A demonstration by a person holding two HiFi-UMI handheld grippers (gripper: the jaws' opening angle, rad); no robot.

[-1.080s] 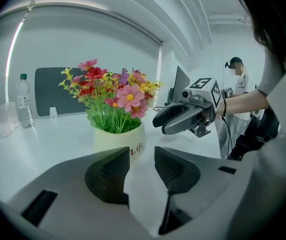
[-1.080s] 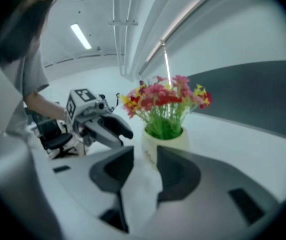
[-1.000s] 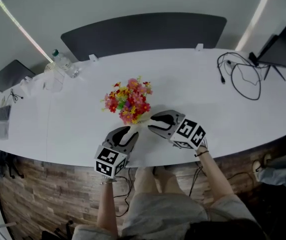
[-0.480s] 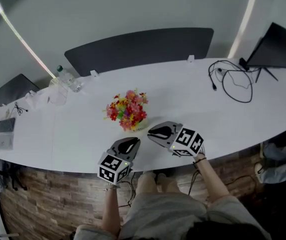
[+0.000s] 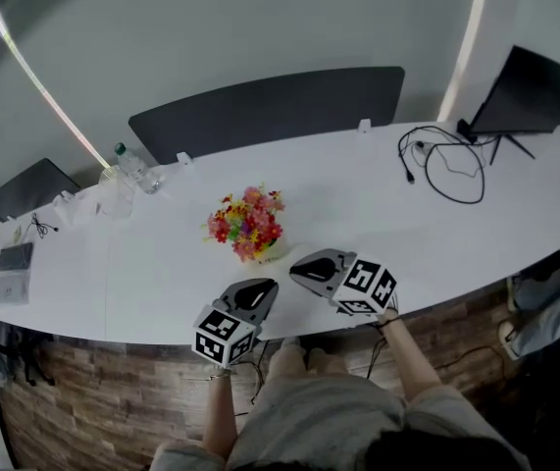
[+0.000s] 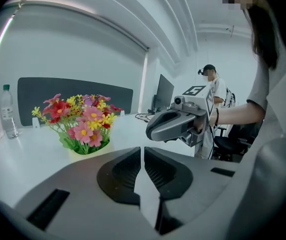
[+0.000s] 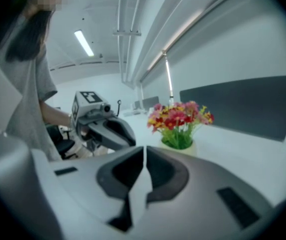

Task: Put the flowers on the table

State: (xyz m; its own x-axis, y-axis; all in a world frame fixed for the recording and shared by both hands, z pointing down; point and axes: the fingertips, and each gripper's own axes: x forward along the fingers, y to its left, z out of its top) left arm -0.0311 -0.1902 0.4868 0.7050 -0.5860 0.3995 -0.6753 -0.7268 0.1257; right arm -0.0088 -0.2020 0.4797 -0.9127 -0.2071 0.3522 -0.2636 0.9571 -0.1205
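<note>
A bunch of red, pink and yellow flowers (image 5: 247, 226) stands upright in a small pale pot on the long white table (image 5: 407, 234). My left gripper (image 5: 265, 287) sits near the table's front edge, just in front of the pot, shut with nothing between its jaws. To its right, my right gripper (image 5: 296, 266) points left toward the pot, also shut and empty. In the left gripper view the flowers (image 6: 80, 121) stand beyond the shut gripper (image 6: 143, 151), with the right gripper (image 6: 175, 124) on the right. In the right gripper view the flowers (image 7: 180, 119) rise behind the shut gripper (image 7: 145, 151).
A water bottle (image 5: 132, 161) and a clear container (image 5: 113, 189) stand at the back left. Black cables (image 5: 446, 160) and a dark monitor (image 5: 530, 91) occupy the right end. A dark panel (image 5: 270, 111) runs behind the table. Another person (image 6: 210, 84) stands far off.
Both grippers have drawn back from the pot toward the table's front edge and their jaws have closed. The flowers stay standing where they were.
</note>
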